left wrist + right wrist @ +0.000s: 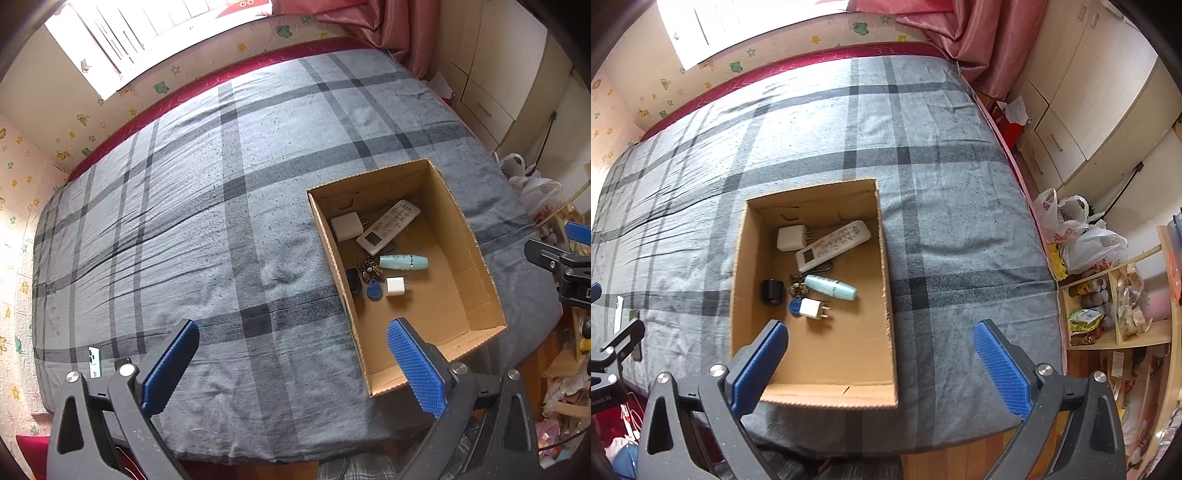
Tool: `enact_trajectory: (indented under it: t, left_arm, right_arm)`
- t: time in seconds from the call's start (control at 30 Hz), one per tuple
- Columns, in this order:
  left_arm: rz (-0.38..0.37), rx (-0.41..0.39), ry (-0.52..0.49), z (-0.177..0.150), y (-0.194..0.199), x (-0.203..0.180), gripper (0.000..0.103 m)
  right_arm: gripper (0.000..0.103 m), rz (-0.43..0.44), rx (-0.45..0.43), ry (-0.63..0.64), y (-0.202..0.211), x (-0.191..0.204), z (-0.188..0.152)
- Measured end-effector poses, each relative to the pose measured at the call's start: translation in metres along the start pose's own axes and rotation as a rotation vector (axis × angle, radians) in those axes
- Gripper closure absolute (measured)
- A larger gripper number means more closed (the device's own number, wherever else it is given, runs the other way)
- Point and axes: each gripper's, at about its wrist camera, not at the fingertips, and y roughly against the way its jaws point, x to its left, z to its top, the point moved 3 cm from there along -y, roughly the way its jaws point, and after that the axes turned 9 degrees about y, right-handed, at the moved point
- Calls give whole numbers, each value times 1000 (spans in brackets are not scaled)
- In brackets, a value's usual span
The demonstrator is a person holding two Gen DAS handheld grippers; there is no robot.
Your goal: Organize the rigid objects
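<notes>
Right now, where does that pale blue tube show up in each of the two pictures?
Left wrist view: the pale blue tube lies right of centre, inside the cardboard box, just below the white remote.
Right wrist view: the tube lies left of centre, in the same box.
Shared landmark: the remote beside it.

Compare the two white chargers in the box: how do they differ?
The far charger is larger and flatter; the near charger is a small cube. The far one lies beside the remote, the near one against the blue tag. Both are white, pronged, lying in the box.
</notes>
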Motion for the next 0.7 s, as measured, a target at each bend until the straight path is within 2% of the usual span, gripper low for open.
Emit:
enact_trajectory:
  t: [0.2,0.4,0.7]
  left_arm:
    - [-5,-11,2,0,20,9,0]
    - [-41,-6,7,-1,36,12,0]
    - [-66,-21,21,1,50,13,0]
  right_arm:
    - [0,-5,10,6,31,13,-1]
    - [0,-19,2,17,55,25,2]
    - [0,-32,-1,48,70,36,10]
